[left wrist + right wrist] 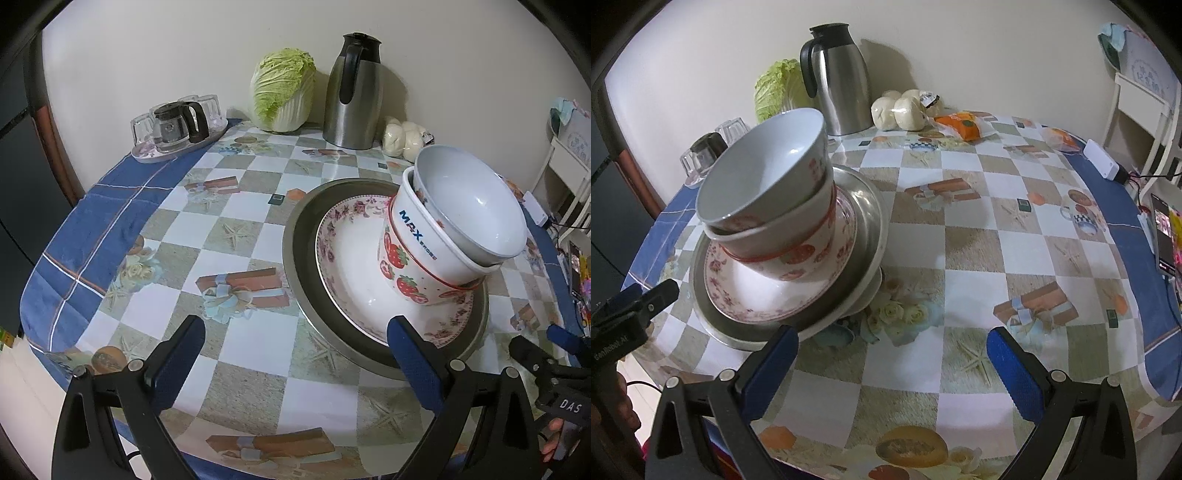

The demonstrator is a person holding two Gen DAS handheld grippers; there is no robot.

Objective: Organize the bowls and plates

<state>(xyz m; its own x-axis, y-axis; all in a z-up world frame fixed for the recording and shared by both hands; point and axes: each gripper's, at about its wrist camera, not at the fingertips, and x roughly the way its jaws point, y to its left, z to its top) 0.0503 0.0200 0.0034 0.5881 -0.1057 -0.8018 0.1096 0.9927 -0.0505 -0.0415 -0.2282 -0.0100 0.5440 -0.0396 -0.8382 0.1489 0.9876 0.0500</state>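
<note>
A stack stands on the checked tablecloth: a metal plate (303,243) (864,206) at the bottom, a floral plate (347,251) (757,295) on it, then a strawberry bowl (410,266) (801,254) with a plain white bowl (469,206) (761,173) nested inside, both tilted. My left gripper (295,332) is open, just left of and in front of the stack, its right finger (413,354) over the metal plate's near rim. My right gripper (890,343) is open with nothing between its fingers, to the right of the stack.
At the back by the wall stand a steel thermos jug (351,92) (838,81), a cabbage (284,88), buns (901,109) and a tray with glasses and a small pot (177,125). An orange packet (964,127), a white device (1102,160) and a phone (1161,232) lie at right.
</note>
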